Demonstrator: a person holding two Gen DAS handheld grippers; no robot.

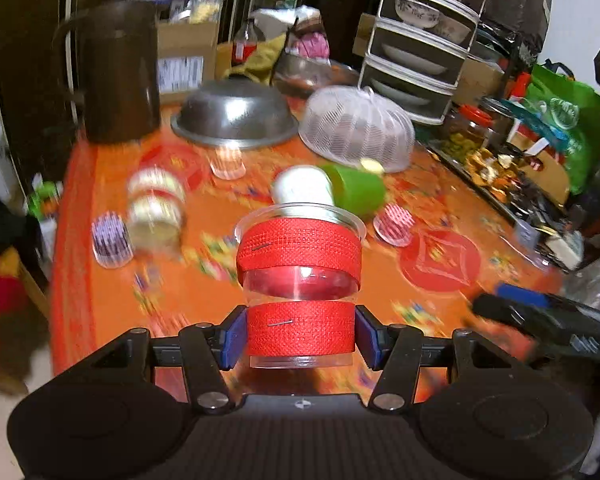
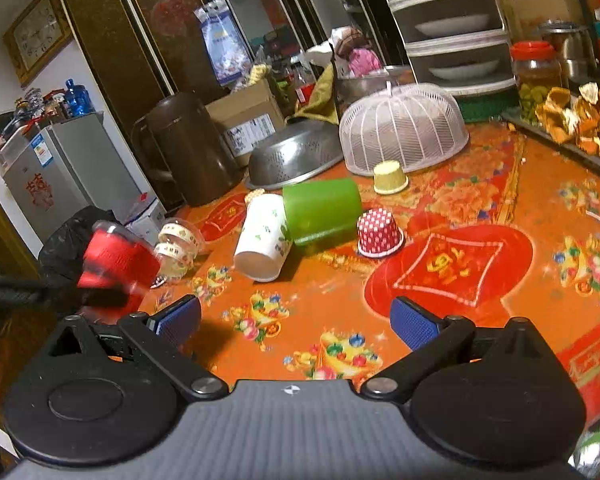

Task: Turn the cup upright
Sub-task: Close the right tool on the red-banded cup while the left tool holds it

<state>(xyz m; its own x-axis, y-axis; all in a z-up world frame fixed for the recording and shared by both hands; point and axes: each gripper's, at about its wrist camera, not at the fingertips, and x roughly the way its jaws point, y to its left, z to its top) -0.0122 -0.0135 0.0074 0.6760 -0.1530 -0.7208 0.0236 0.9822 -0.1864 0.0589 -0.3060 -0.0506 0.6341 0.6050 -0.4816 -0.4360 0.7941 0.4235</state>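
My left gripper [image 1: 300, 334] is shut on a clear plastic cup with two red ribbon bands [image 1: 299, 280], held above the orange tablecloth [image 1: 420, 312] with its wide rim pointing away from the camera. The same cup shows blurred at the left of the right wrist view [image 2: 116, 258], tilted in the left gripper. My right gripper [image 2: 296, 320] is open and empty, low over the tablecloth [image 2: 480, 312]. The right gripper's blurred dark body appears at the right of the left wrist view [image 1: 540, 320].
On the table lie a white paper cup [image 2: 262, 238] and a green cup [image 2: 322, 210] on their sides, a clear cup with cream bands [image 2: 180, 246], a red dotted cup [image 2: 380, 234] and a yellow cup [image 2: 390, 178] upside down. Behind stand a steel colander [image 2: 296, 156], a mesh food cover [image 2: 404, 128] and a brown jug [image 2: 188, 152].
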